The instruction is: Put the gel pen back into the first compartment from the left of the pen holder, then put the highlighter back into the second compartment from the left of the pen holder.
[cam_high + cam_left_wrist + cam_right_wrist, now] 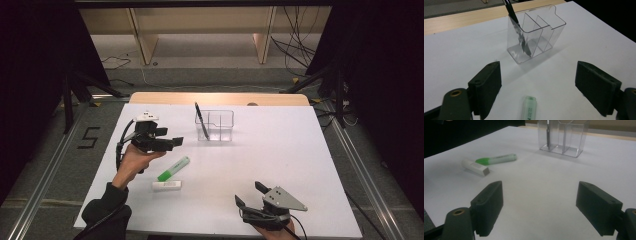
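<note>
A clear plastic organizer (222,125) with three compartments stands at the back middle of the white table (280,155). A black pen (201,121) leans upright in its left compartment. A green highlighter (173,168) lies flat in front of it, with a white stick-shaped eraser (167,185) just nearer. My left gripper (172,137) hovers open left of the organizer, above the highlighter's far end. My right gripper (249,194) rests open near the front edge. In the left gripper view the organizer (549,32), pen (517,25) and highlighter cap (530,108) lie ahead of the empty gripper (539,72).
The right gripper view looks across bare table to the highlighter (496,158), the eraser (475,167) and the organizer (571,140) with the pen (547,132). A wooden strip (220,98) borders the table's far edge. Cables and stands sit on the floor beyond.
</note>
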